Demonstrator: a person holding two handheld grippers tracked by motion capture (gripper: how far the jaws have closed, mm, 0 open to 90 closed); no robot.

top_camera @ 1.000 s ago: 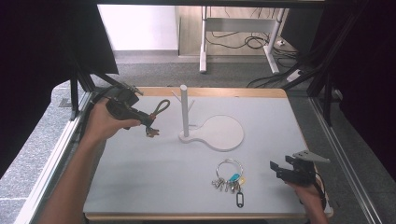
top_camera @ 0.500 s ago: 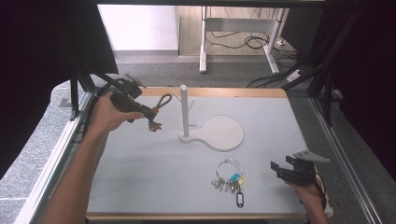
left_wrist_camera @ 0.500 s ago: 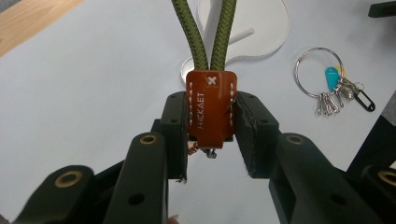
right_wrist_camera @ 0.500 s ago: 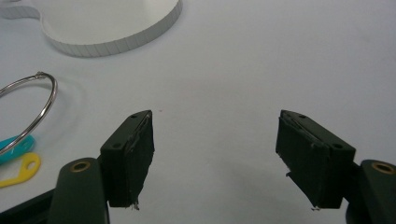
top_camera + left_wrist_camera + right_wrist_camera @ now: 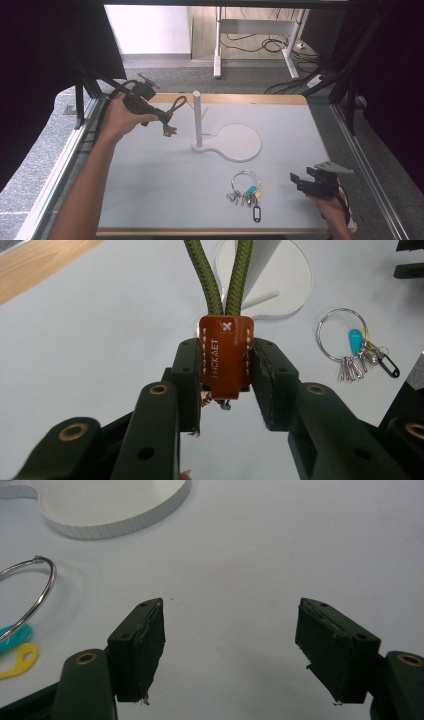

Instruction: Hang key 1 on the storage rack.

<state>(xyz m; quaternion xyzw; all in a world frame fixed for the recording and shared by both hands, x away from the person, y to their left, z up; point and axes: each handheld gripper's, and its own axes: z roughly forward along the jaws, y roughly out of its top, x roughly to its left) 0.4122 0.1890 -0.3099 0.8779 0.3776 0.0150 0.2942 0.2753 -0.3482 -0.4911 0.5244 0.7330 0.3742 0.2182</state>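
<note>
1. High view: a pale grey table top [image 5: 165, 185] with a wooden far edge stands in a room with a grey floor, cables and desk legs beyond. At the board's 10 o'clock the left gripper [image 5: 165, 118] is lifted off the surface, and the olive-green rope loop with a brown leather tab [image 5: 175, 107] juts from its tip towards the upright white post [image 5: 198, 119], just beside it but not around it. The post rises from a flat white paddle-shaped base [image 5: 240, 142] near the centre. At 5 o'clock lies a large steel key ring with keys and coloured tags [image 5: 246, 187], untouched, with the right gripper [image 5: 296, 180] near it at 4 o'clock.

2. Left gripper view: the black pads [image 5: 189, 375] clamp the brown tab [image 5: 226, 356] from both sides; the two green cords run up to 12 o'clock towards the white base [image 5: 295, 287].

3. Right gripper view: the jaws stand wide apart with bare table between them; the steel ring [image 5: 30, 597] lies at 9 o'clock.

4. Judged from this, the loop is picked up and carried to the post; hanging it over the post top remains, and the key ring likely follows.
</note>
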